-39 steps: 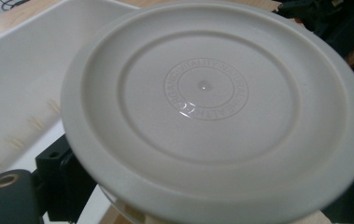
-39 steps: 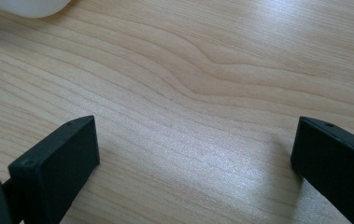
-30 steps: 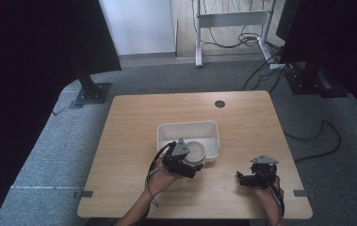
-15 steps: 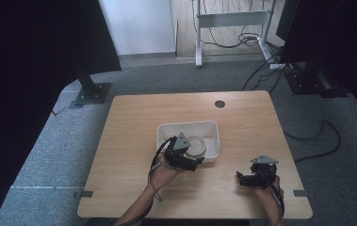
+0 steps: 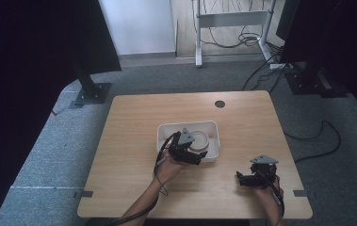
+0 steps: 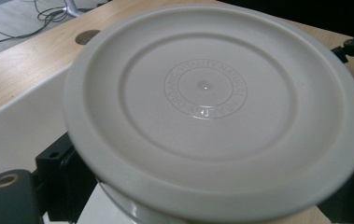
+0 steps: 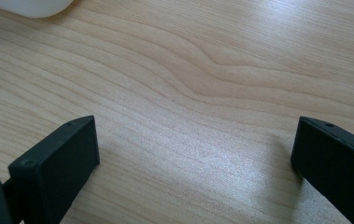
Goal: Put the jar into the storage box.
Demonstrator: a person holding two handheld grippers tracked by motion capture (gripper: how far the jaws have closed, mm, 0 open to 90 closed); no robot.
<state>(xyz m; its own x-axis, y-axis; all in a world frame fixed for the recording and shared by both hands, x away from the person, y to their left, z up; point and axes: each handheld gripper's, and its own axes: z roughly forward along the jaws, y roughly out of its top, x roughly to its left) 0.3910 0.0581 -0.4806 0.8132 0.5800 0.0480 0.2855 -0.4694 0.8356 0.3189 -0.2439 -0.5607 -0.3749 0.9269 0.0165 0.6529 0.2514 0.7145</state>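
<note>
A round cream plate (image 6: 207,107) shows its embossed underside, tilted, close in front of my left gripper. It lies in a white rectangular bin (image 5: 164,134) at the table's middle, where the plate (image 5: 199,139) sits on the right side. My left gripper (image 5: 196,156) reaches into the bin's near edge. Its fingers (image 6: 60,182) stand wide apart under the plate's near rim, which hides their tips. A second white rim peeks out below the plate. My right gripper (image 5: 244,179) rests low over bare wood at the front right, its jaws (image 7: 198,154) wide apart with nothing between them.
The wooden table (image 5: 133,122) has a round cable hole (image 5: 220,103) at the back. A corner of the white bin (image 7: 30,7) lies ahead of my right gripper. Dark stands and cables are on the carpet beyond the table.
My left gripper has crept forward toward the bin and the plate. The right gripper has stayed put.
</note>
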